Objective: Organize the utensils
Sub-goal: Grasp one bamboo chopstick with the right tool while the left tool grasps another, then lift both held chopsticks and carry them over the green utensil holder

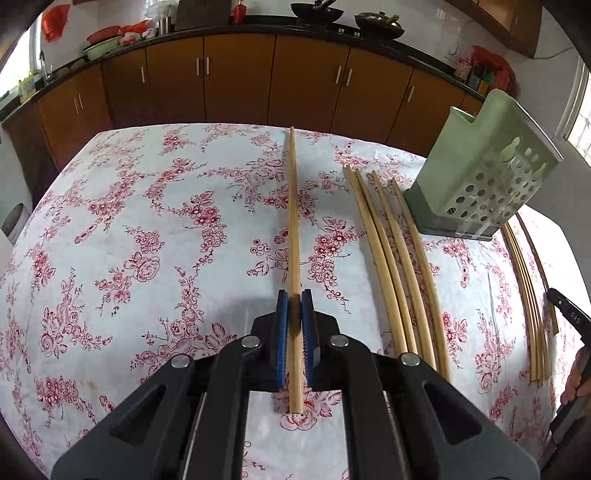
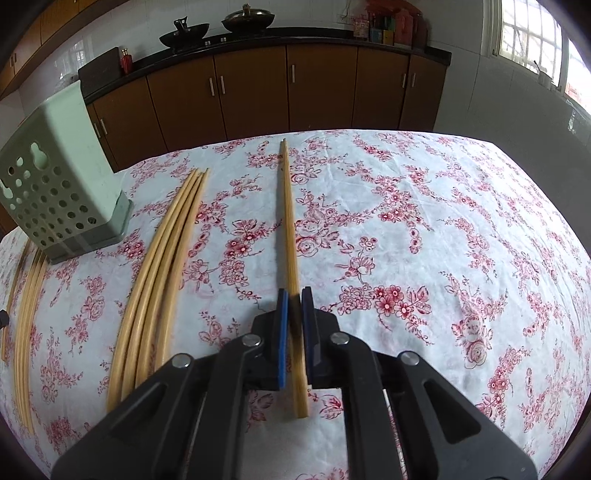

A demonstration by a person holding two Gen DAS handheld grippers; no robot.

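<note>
My left gripper is shut on a wooden chopstick that points forward over the floral tablecloth. My right gripper is shut on another wooden chopstick, also pointing forward. A green perforated utensil holder stands on the table, right of the left gripper; in the right wrist view the holder is at the far left. Several loose chopsticks lie beside it, also seen in the right wrist view. More chopsticks lie beyond the holder.
Brown kitchen cabinets with a dark counter run behind the table's far edge. Woks sit on the stove. A window is at the right. The other gripper's black edge shows at the far right.
</note>
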